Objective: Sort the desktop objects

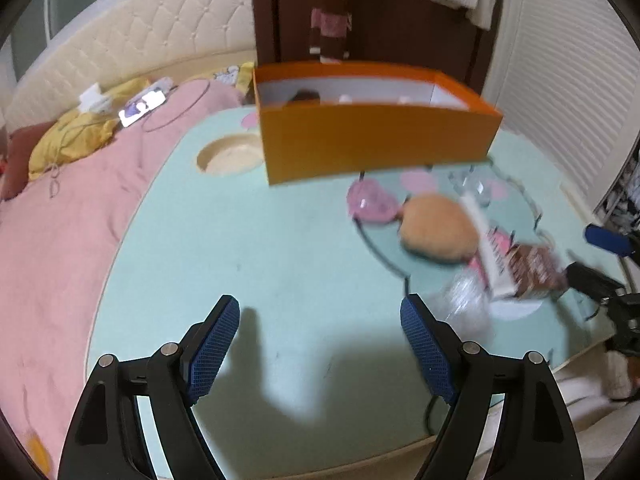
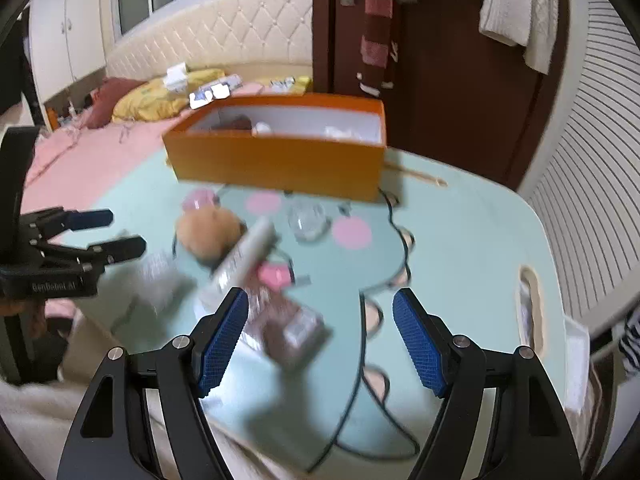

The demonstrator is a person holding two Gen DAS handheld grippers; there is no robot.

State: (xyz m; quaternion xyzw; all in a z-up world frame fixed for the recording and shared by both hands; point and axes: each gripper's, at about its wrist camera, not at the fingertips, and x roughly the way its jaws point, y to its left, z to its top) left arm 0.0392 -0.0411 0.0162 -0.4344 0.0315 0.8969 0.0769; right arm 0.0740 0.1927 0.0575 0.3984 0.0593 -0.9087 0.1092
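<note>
An orange box (image 1: 376, 140) stands at the far side of the mint table (image 1: 260, 248), with a few items inside; it also shows in the right wrist view (image 2: 280, 160). In front of it lie a tan plush ball (image 1: 438, 228), a pink clear piece (image 1: 370, 202), a white tube (image 1: 486, 240), a brown packet (image 1: 536, 270) and a clear wrapper (image 1: 466, 304). My left gripper (image 1: 320, 344) is open and empty over bare table, left of the pile. My right gripper (image 2: 320, 332) is open above the brown packet (image 2: 292, 328), near the tube (image 2: 248, 256) and ball (image 2: 208, 232).
A pink bed (image 1: 52, 240) with a yellow cloth (image 1: 72, 136) and a phone (image 1: 142, 108) lies left. A black cable (image 2: 360, 344) crosses the table. A glass dish (image 2: 308, 220) sits before the box. A door with hanging clothes (image 2: 440, 60) stands behind.
</note>
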